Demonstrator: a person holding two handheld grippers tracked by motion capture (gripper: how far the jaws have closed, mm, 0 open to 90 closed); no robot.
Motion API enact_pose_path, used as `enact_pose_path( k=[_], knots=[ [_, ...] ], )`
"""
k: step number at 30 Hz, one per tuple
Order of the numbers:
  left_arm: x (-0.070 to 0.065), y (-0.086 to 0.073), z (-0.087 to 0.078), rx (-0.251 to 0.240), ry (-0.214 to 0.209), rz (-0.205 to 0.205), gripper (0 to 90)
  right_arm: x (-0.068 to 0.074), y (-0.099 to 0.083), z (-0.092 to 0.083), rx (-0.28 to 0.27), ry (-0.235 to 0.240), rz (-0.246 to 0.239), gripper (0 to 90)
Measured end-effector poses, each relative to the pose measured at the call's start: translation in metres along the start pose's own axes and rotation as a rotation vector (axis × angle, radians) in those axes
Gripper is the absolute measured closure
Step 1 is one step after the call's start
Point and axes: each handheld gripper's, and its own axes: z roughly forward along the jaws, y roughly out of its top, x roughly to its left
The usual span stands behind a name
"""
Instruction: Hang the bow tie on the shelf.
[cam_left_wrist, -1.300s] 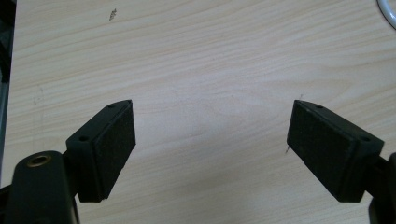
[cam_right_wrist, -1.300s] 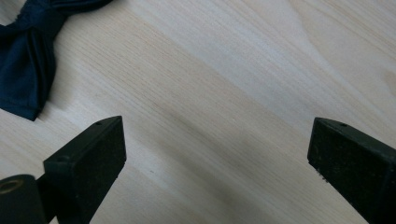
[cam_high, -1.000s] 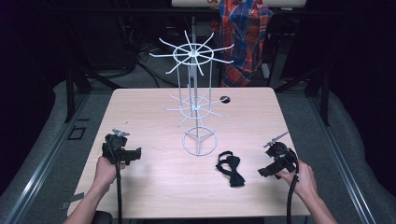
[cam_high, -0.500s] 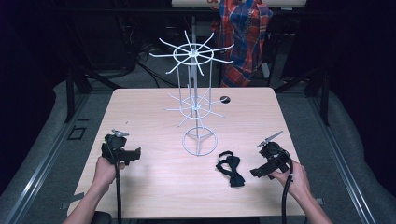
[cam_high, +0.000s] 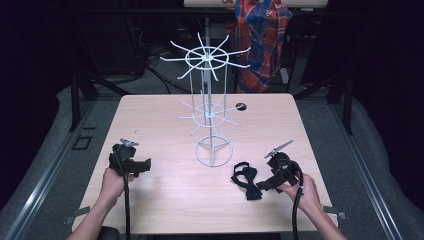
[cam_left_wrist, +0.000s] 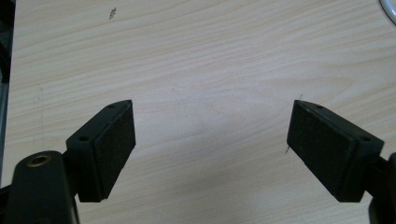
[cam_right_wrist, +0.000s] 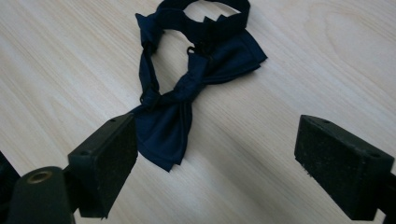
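A pale wooden table (cam_high: 165, 120) is seen from above, and everything else is placed relative to the white wire display rack (cam_high: 210, 107) that stands near its middle, its ring base resting on the wood and its two tiers of radiating hooks left bare. A small dark hole (cam_high: 240, 106) is set into the table just behind and to the right of the rack. The left gripper (cam_high: 129, 161) is held low over bare wood well to the left of the rack's base, its jaws spread wide apart with nothing between them, apparently parked out of the way. The right gripper (cam_high: 267, 182) is held to the right of and nearer than the rack, its jaws likewise wide apart, angled toward the dark navy bow tie (cam_high: 246, 180) lying flat in front of the rack's base. In the right gripper view, the bow tie (cam_right_wrist: 187, 88) is seen just past the left jaw, so a pick-up is judged to be lined up, presumably for hanging on a hook.
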Motion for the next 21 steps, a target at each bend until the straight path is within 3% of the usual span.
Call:
enact_pose_path(
  k=[4,10,21],
  knots=[
    [0.0,0.0,0.0,0.003,-0.002,-0.004,15.6,0.005,0.003,0.004,0.004,0.009,0.006,15.6],
    [0.001,0.0,0.001,0.002,-0.001,-0.003,15.7,0.012,0.008,0.014,0.027,0.042,0.004,26.2],
    [0.001,0.0,0.001,0.003,-0.001,0.0,15.6,0.019,0.014,0.028,0.081,0.027,0.012,38.5]
  ],
)
